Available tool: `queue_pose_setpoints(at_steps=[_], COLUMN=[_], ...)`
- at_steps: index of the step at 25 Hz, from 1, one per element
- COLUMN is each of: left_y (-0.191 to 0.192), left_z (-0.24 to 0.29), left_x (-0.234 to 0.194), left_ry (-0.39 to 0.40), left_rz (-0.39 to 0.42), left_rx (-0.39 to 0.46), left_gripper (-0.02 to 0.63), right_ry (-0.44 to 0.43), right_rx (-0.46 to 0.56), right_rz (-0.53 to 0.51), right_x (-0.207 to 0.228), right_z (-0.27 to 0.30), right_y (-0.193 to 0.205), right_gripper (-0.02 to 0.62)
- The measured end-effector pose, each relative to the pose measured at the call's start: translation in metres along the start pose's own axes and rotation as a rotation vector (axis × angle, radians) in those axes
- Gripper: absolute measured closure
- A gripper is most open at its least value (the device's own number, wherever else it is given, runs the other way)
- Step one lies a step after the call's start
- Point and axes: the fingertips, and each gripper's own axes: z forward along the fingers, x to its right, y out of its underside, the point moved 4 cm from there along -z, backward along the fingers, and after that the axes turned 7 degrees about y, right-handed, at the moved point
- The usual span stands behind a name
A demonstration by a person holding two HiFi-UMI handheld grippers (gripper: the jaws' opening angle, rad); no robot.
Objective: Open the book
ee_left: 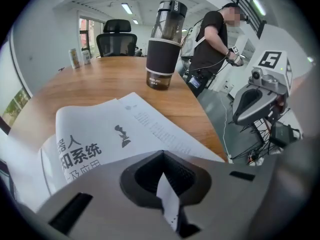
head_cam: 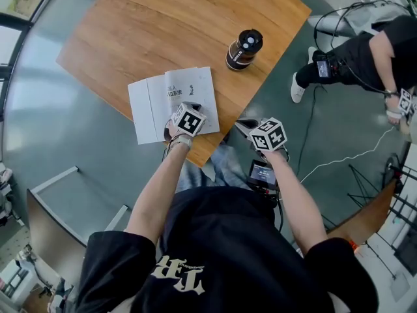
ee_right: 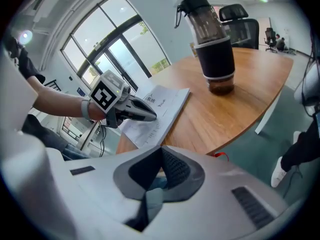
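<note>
- The open page is showing large black Chinese characters, among them "系统"; the gripper body is cutting off the line below them, and the finer print on the facing page is too small to read.
- A small black emblem (ee_left: pixel 121 135) is sitting mid-page beside that title.
- The book (head_cam: pixel 172 100) is lying open and flat at the near edge of the wooden worktop (head_cam: pixel 163 25), white pages up, one corner hanging over the edge.
- The left gripper (head_cam: pixel 190 109) is resting over the book's near right corner, its jaws pressed together on a thin white page (ee_left: pixel 167 204) standing edge-on between them.
- The right gripper (head_cam: pixel 251 128) is hovering just off the worktop's edge, jaws closed and holding nothing.
- A dark bottle (head_cam: pixel 244 49) is standing upright beyond the book, well apart from it; the lettering on its cap is not legible.
- A second person (head_cam: pixel 365 51) is standing off to the right, partly cut off by the frame.
</note>
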Motion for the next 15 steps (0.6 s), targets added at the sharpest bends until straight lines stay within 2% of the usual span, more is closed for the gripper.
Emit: queue_pose_setpoints(at_steps=[8, 11, 15], left_y=[0.048, 0.063, 0.073], left_z=[-0.058, -0.072, -0.082], left_x=[-0.051, -0.061, -0.066], left_ry=[-0.109, -0.118, -0.114], left_rz=[-0.064, -0.096, -0.114], left_rx=[0.017, 0.023, 0.045], left_gripper=[0.6, 0.6, 0.6], right_ry=[-0.046, -0.063, -0.018], right_rx=[-0.017, -0.032, -0.088], right_rz=[-0.034, -0.039, -0.023], right_x=[-0.024, -0.035, -0.034], right_z=[0.027, 0.043, 0.081], right_y=[-0.015, -0.024, -0.033], right_gripper=[0.606, 0.606, 0.606])
